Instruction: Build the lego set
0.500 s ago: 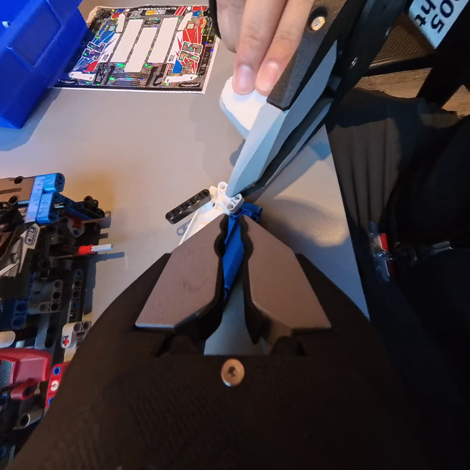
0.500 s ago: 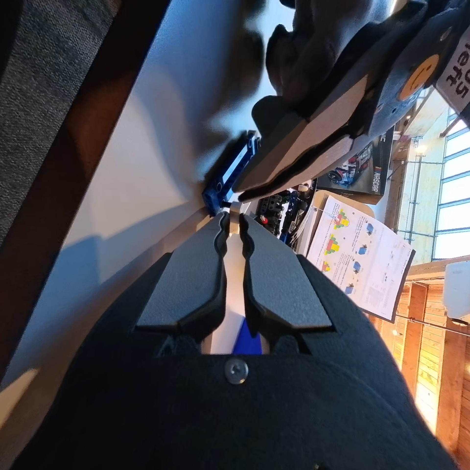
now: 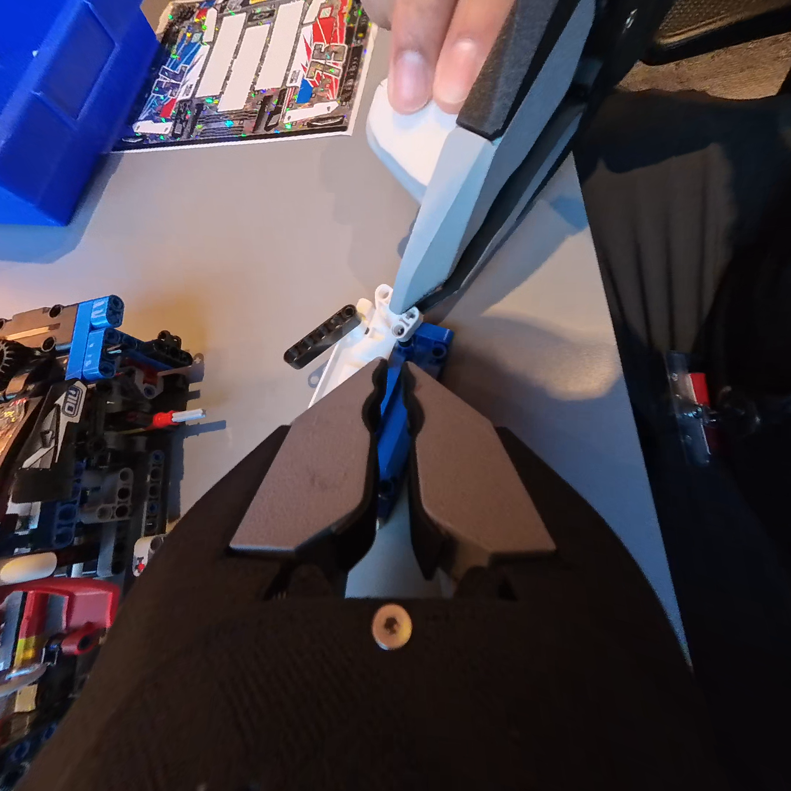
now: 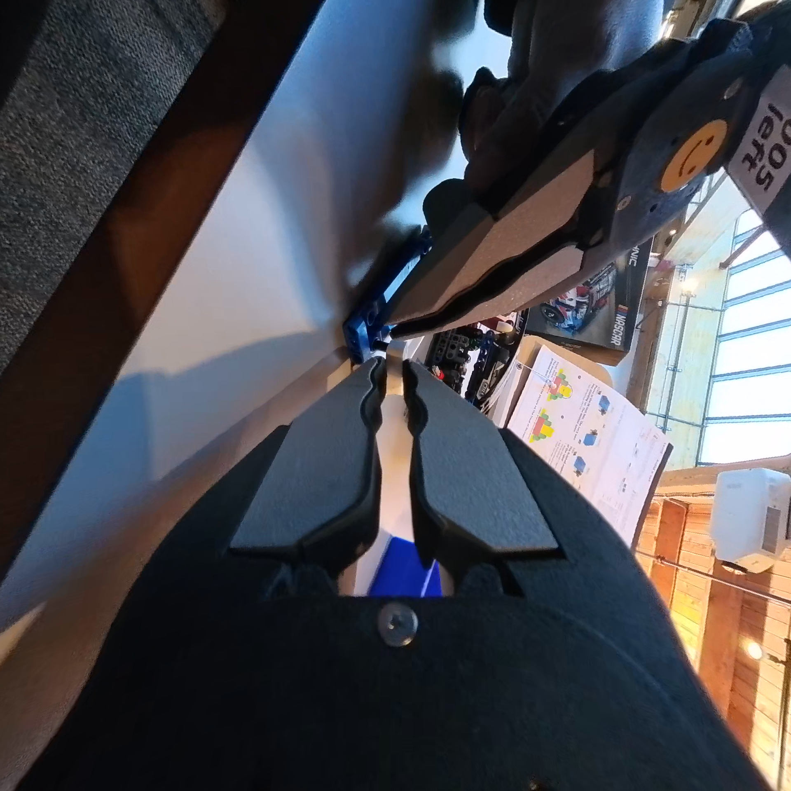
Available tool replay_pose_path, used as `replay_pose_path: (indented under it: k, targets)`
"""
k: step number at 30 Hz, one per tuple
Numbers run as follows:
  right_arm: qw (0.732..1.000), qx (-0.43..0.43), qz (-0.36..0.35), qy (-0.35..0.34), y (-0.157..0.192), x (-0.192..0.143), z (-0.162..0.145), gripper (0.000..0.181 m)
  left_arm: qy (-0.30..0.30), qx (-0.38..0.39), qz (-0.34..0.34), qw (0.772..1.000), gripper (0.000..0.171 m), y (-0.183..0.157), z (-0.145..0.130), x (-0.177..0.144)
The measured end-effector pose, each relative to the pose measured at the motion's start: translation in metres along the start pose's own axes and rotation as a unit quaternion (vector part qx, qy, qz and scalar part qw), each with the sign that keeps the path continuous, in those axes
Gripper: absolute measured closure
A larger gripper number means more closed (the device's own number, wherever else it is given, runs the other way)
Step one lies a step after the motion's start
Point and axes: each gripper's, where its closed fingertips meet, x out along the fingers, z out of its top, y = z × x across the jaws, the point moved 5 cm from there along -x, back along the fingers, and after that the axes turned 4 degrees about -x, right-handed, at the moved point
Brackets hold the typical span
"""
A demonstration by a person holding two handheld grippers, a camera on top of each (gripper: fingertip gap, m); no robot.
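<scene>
At frame centre the left claw [image 3: 391,376] pinches a blue beam [image 3: 393,423]; the right claw [image 4: 391,364] grips a white piece [image 4: 394,411], seemingly joining them. The half-built car [image 3: 72,428] (lower left on the tabletop [image 3: 239,239]) awaits much more.

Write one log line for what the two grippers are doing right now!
left gripper: shut on blue Lego beam | right gripper: shut on white Lego piece | stage: joining both above grey table
</scene>
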Motion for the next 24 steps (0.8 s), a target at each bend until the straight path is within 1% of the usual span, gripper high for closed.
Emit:
replay_pose_path:
  k: [3, 10, 16, 21, 24]
  targets:
    - [1.0, -0.005, 0.005, 0.002, 0.0003, 0.0018, -0.0014, 0.177, -0.002, 0.002, 0.0, 1.0, 0.171, -0.0006, 0.0003, 0.0001]
    - [1.0, 0.005, 0.006, 0.003, 0.0005, 0.0022, -0.0009, 0.177, -0.006, -0.008, -0.011, 1.0, 0.171, -0.0019, 0.0008, 0.0006]
    - [0.999, 0.006, 0.032, 0.008, -0.0024, 0.0049, -0.0012, 0.177, -0.006, -0.014, -0.016, 1.0, 0.171, -0.0012, 0.001, 0.0009]
    - [0.999, 0.005, -0.012, 0.033, 0.001, 0.0053, 0.0007, 0.177, -0.006, -0.012, -0.013, 1.0, 0.171, -0.0013, 0.0008, 0.0008]
    - [0.999, 0.013, -0.008, 0.032, 0.0006, 0.0061, 0.0003, 0.177, -0.006, -0.013, -0.013, 1.0, 0.171, -0.0011, 0.0008, 0.0007]
